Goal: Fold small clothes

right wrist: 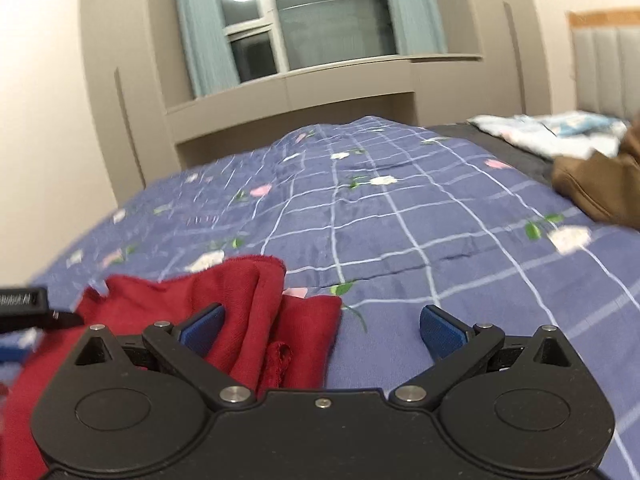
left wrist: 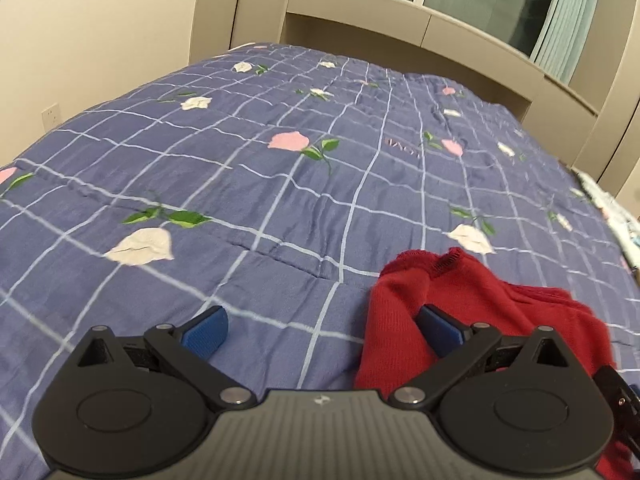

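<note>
A small red knit garment [left wrist: 480, 312] lies crumpled on the blue checked floral bedspread [left wrist: 280, 184]. In the left wrist view it is at the lower right, and my left gripper [left wrist: 322, 330] is open, its right blue pad against the cloth's left edge. In the right wrist view the garment [right wrist: 256, 312] lies at the lower left. My right gripper [right wrist: 322, 330] is open, its left pad at the cloth's folds, its right pad over bare bedspread [right wrist: 420, 232]. Nothing is held.
A brown garment [right wrist: 600, 188] and a white patterned cloth [right wrist: 552, 132] lie at the bed's far right. A beige shelf unit [right wrist: 304, 92] and a curtained window stand behind the bed. Part of the other gripper [right wrist: 28, 306] shows at the left edge.
</note>
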Available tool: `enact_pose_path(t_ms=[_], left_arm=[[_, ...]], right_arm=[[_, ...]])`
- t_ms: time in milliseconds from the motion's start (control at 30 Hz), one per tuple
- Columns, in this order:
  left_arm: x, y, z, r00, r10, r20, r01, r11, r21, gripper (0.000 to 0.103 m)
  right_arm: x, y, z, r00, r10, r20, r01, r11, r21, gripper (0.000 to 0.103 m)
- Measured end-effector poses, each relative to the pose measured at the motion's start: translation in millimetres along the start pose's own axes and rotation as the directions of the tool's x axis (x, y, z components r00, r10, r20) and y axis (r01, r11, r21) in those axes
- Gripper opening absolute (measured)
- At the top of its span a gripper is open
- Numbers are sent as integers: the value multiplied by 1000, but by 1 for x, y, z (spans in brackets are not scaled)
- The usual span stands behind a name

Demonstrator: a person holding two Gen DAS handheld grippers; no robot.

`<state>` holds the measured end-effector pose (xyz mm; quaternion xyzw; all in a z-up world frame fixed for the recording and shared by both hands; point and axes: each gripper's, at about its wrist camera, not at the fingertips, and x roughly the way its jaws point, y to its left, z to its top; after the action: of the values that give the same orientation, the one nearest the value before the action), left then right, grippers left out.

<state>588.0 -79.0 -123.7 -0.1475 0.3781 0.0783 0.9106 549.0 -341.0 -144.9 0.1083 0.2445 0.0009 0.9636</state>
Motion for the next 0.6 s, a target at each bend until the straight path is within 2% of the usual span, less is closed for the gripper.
enact_pose_path(t_ms=[100,167,300,367,433,533,600], left_arm=[[-22,2,-4,999,-37,24,36,999,20,103],[-35,2,-10,996,-82,29,80,995,54,103],[-47,0,-29,991,-130,10,128,983,133,102],[-44,-1,-40,992,-125,5,122,978,166,102],[-40,-2,-46,992,-121,16,116,972,204,103],[-32,-2,-46,992,-128,-11,127,970,206,103],[-27,-1,-46,990,-139,-25,141,970,200,103]], right_arm=[[-30,6,-3,999,-22,48,21,999,36,102],[-50,16,-4,997,-6,82,3,1000,26,102],[-73,41,-12,996,33,85,-26,996,-87,102],[-72,51,-21,999,16,50,-7,986,-166,102],[-61,51,-29,1000,-11,-7,10,983,-184,102],[-47,29,-27,995,51,-81,-56,997,-53,103],[-46,25,-29,994,64,-86,-67,997,-30,103]])
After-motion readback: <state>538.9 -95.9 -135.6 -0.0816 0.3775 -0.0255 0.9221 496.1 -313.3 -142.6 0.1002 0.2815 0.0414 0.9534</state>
